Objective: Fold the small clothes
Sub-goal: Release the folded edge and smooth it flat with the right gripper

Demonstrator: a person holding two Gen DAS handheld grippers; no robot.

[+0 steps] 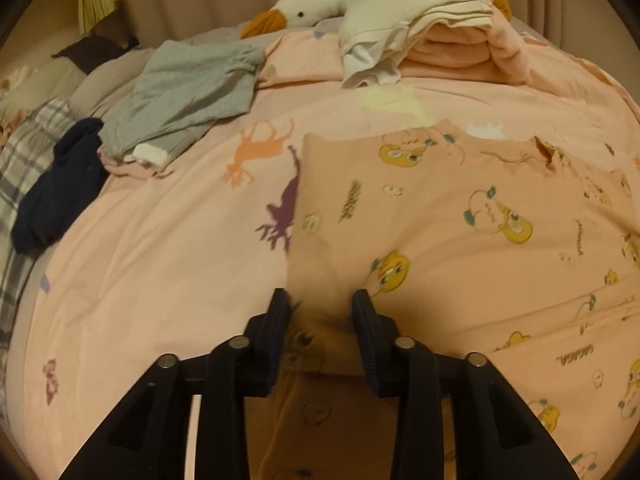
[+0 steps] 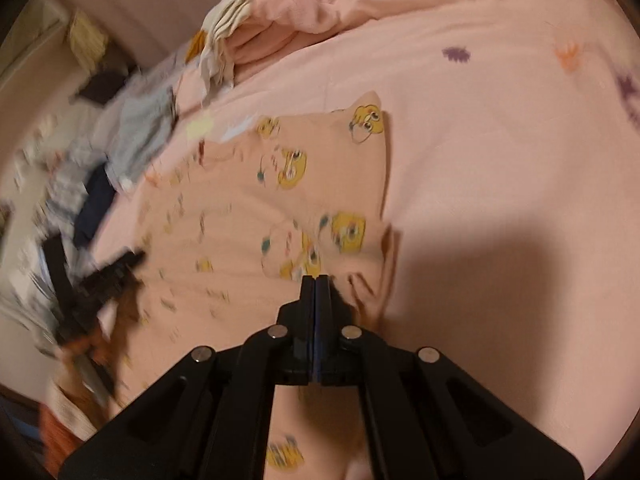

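A small peach garment with yellow cartoon prints (image 1: 440, 216) lies spread on the pink bedcover (image 1: 160, 280). My left gripper (image 1: 320, 300) is open, its fingers straddling a raised fold at the garment's left near edge. In the right wrist view the same garment (image 2: 248, 208) lies ahead. My right gripper (image 2: 316, 280) is shut on the garment's right near edge. The left gripper (image 2: 108, 280) shows blurred at the garment's left side.
A grey garment (image 1: 188, 92), a dark navy one (image 1: 60, 188) and plaid cloth (image 1: 24, 152) lie at the left. Folded pink and white clothes (image 1: 440, 40) and a white goose plush (image 1: 304, 8) lie at the back. The bedcover (image 2: 500, 140) extends right.
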